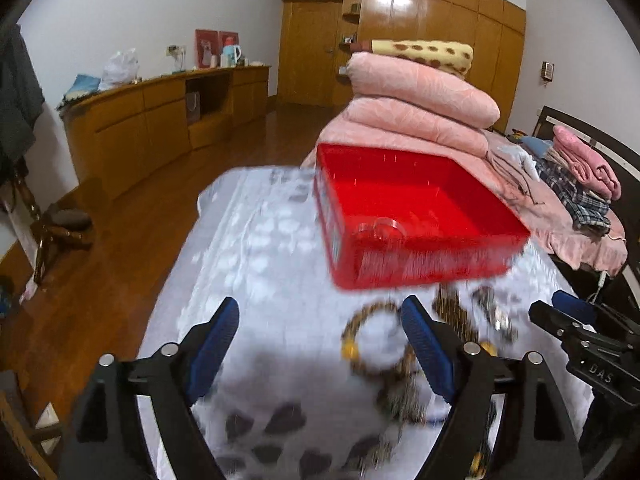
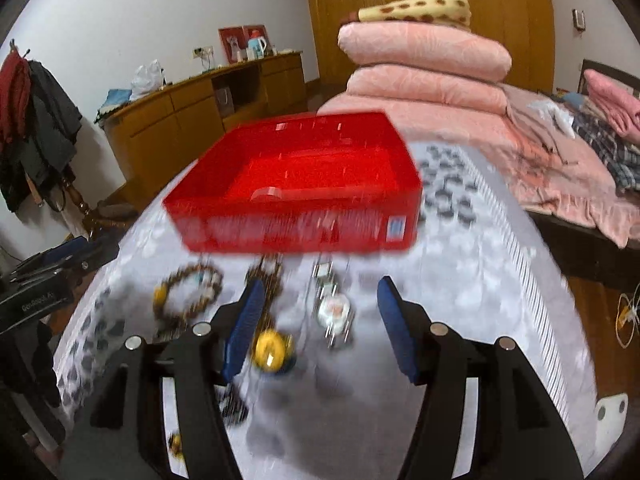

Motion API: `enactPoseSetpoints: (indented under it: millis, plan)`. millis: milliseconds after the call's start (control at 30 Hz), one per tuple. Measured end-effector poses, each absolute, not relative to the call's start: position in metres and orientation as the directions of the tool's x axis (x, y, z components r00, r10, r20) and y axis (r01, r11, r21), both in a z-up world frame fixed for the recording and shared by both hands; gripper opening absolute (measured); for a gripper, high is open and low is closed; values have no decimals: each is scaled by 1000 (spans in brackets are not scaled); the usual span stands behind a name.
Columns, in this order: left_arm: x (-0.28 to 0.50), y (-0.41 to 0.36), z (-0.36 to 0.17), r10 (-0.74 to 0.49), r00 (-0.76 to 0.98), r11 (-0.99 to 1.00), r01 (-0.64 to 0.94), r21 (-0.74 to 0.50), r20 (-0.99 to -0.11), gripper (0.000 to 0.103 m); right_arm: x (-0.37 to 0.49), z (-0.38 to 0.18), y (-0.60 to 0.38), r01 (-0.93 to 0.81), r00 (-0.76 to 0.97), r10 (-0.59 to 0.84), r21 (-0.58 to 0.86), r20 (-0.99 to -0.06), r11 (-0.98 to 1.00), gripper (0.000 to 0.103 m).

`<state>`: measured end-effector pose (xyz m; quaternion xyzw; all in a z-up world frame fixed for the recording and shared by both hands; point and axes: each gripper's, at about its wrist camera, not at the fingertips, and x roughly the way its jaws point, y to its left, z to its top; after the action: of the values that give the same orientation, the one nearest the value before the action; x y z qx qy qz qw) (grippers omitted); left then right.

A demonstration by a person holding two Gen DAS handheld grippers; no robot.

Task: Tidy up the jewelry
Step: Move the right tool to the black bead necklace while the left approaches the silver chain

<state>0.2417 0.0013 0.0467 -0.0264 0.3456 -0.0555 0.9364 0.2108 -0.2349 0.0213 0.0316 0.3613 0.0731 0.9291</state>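
A red plastic tray [image 1: 416,216] [image 2: 296,188] sits on a white patterned cloth [image 1: 256,264], with a clear ring-like item [image 1: 382,228] inside it. In front of it lie a brown beaded bracelet with a yellow bead [image 1: 360,332] [image 2: 188,292], a beaded necklace with a yellow pendant [image 2: 272,348] and a silvery watch-like piece [image 2: 334,308]. My left gripper [image 1: 320,344] is open and empty just above the cloth, left of the bracelet. My right gripper [image 2: 320,328] is open and empty above the watch-like piece; it also shows in the left wrist view [image 1: 560,316]. Both views are blurred.
A bed with folded pink quilts [image 1: 420,96] [image 2: 424,56] and loose clothes [image 1: 576,184] lies behind and right of the cloth. A wooden sideboard [image 1: 160,120] lines the left wall. A coat stand with jackets [image 2: 36,120] is at the left. Wooden floor [image 1: 100,260] lies left.
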Motion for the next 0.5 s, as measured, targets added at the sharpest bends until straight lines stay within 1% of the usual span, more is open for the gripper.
enactPoseSetpoints:
  millis: [133,500]
  plan:
    - [221,8,33,-110,738,994,67,-90,-666,82,189,10,-223,-109,709,148,101,-689,989,58]
    - [181,8,9,-99,703,995,67,-72,-704,82,147,-9,-199,-161,649,204,130,-733,978,58]
